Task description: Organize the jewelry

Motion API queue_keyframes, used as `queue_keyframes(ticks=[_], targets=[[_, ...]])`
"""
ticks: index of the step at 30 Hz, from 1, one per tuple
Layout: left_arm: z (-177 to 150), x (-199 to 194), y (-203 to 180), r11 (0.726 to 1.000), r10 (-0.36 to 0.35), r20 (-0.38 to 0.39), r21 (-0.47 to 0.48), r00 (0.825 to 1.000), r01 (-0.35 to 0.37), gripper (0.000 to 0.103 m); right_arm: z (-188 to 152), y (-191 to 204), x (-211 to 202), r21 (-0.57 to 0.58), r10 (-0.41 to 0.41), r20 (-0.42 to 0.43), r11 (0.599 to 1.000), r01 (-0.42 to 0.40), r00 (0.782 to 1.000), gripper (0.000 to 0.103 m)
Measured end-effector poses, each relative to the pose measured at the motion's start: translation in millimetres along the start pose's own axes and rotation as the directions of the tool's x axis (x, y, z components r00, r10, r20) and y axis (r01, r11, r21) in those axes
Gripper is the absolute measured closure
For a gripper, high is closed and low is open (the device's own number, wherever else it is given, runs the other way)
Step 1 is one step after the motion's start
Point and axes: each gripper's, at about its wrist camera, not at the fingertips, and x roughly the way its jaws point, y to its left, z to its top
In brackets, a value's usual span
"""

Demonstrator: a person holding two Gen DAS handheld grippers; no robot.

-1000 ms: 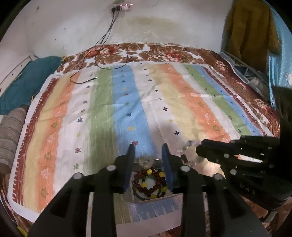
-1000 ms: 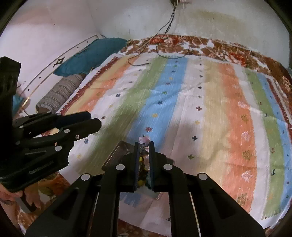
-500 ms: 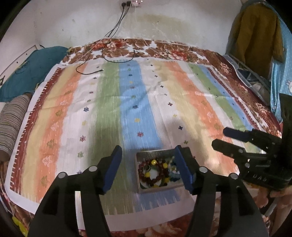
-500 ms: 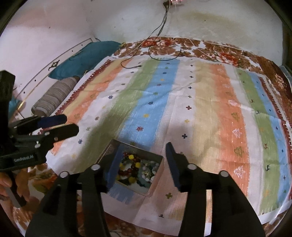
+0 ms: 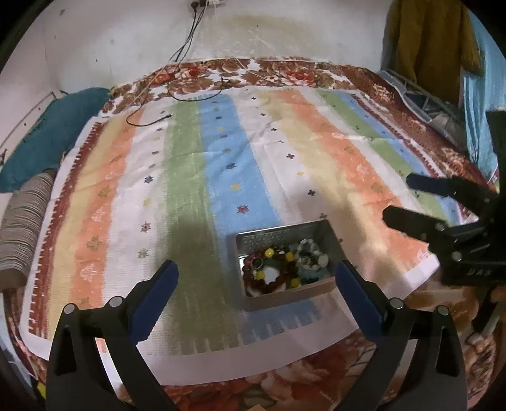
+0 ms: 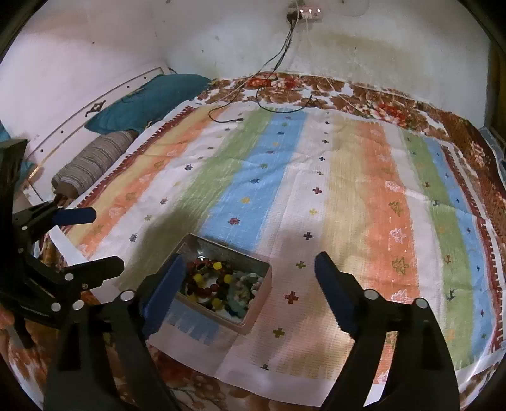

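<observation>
Now both tools are spreading apart above the metal box [image 5: 286, 232] of jewelry [image 5: 284, 268]: the left hand-held gripper [image 5: 256, 278], narrow a second ago, is opening wide with nothing between its jaws, and the right hand-held gripper [image 6: 248, 273], nearly shut a second ago, is opening too, also empty. That suggests the pieces are already sitting in the box on the striped bedspread [image 5: 221, 151], near its front edge, so this placing step is likely finishing. From the left wrist, a brown garment [image 5: 433, 44] is hanging at the right; from the right wrist, the wall socket [image 6: 308, 12] is showing clearly.
</observation>
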Motion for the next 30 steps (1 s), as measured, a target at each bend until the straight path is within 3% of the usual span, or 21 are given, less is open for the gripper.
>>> queue_keyframes(ticks=[7,11,19,30], targets=[[-7,-13,3,0.999,-0.023,0.037,-0.044,0.999,0.025,0.006,-9,1,-7,-0.023,0.016,0.004,1.000,-0.015,1.000,0.006],[-12,-18,3,0.998,0.025,0.050,-0.059,0.998,-0.022,0.006,-16,2,-11,-0.032,0.027,0.003,0.999,-0.027,1.000,0.005],[-14,-26,-5,1.000,0.017,0.093,-0.019,0.996,-0.015,0.006,-19,-1,-13,-0.020,0.042,0.002,0.999,-0.042,0.999,0.005],[-15,-26,-10,1.000,0.014,0.091,0.008,0.996,-0.014,0.006,-22,-1,-12,-0.021,0.046,0.001,0.999,-0.046,0.999,0.005]])
